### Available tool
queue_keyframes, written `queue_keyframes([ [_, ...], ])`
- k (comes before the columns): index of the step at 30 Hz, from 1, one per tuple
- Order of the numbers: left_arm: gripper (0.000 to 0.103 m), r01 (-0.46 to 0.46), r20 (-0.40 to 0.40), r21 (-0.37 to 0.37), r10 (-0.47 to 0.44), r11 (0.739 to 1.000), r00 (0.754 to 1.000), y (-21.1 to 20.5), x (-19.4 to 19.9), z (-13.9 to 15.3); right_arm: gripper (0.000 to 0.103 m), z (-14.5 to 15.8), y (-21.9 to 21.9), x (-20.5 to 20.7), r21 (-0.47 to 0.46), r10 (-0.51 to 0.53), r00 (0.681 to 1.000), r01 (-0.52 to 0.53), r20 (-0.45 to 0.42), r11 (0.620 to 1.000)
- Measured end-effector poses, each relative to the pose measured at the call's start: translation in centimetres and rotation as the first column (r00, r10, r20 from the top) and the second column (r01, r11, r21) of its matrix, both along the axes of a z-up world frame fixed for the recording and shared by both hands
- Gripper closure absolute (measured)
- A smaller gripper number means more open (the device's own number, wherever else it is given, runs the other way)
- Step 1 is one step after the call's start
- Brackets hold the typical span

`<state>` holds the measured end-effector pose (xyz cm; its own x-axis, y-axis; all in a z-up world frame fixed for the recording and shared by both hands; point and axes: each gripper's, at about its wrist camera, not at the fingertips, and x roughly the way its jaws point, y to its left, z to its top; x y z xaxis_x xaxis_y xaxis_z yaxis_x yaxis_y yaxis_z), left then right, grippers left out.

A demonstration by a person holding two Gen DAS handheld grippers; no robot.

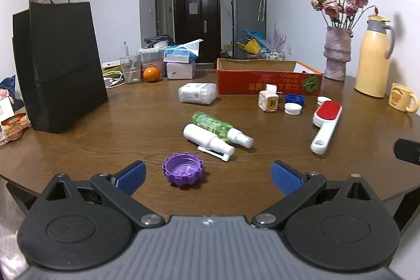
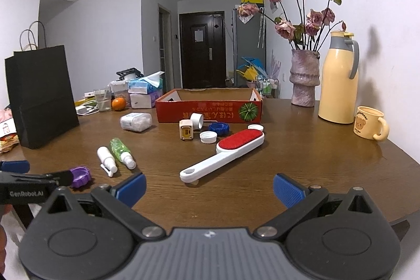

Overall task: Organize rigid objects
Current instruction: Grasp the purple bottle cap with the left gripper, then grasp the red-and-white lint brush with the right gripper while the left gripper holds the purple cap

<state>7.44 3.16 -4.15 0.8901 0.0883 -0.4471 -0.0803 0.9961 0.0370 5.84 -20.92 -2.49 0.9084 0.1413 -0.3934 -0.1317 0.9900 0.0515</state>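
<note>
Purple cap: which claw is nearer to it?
Left. The left claw is open right in front of the purple cap; the right claw sits off to its right, facing the lint brush.

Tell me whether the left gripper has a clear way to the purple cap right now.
Probably yes. The left gripper is open, and the purple cap lies just ahead between its fingers on bare table. The white spray bottle lies farther off, apart from the cap, so nothing blocks the approach.

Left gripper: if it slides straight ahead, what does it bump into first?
Probably the purple cap, lying just ahead between the open left gripper jaws, slightly left of centre. Depth is hard to judge.
</note>
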Motion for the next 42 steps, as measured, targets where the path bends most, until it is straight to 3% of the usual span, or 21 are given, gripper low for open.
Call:
queue_keyframes([
  [18,0.003,-0.031,-0.126,-0.011,0.03,0.999,0.992,3.7,7.9,-4.2,0.0,-2.5,2.0,7.2,-0.045,-0.024,0.995,0.019,-0.099,0.999],
  [19,0.006,-0.034,-0.132,-0.013,0.032,0.999,0.991,3.9,8.2,-4.3,0.0,-2.6,2.1,7.5,-0.047,-0.023,0.994,0.019,-0.103,0.999],
  [21,0.022,-0.025,-0.142,-0.017,0.022,1.0,0.99,4.1,8.8,-4.6,0.0,-2.7,2.5,8.2,-0.051,-0.023,0.994,0.018,-0.109,0.999],
  [23,0.048,0.006,-0.17,-0.037,-0.012,0.999,0.985,4.4,9.5,-4.9,0.0,-2.8,2.7,8.7,-0.054,-0.021,0.993,0.015,-0.115,0.998],
  [31,0.048,0.013,-0.17,-0.052,-0.021,0.999,0.985,4.9,10.4,-4.7,0.0,-2.8,3.4,11.1,-0.071,-0.027,0.991,0.018,-0.131,0.997],
  [42,0.048,0.004,-0.129,-0.057,-0.012,0.998,0.992,5.2,12.5,-1.9,0.0,-2.8,3.3,16.2,-0.096,-0.093,0.984,0.079,-0.151,0.992],
])
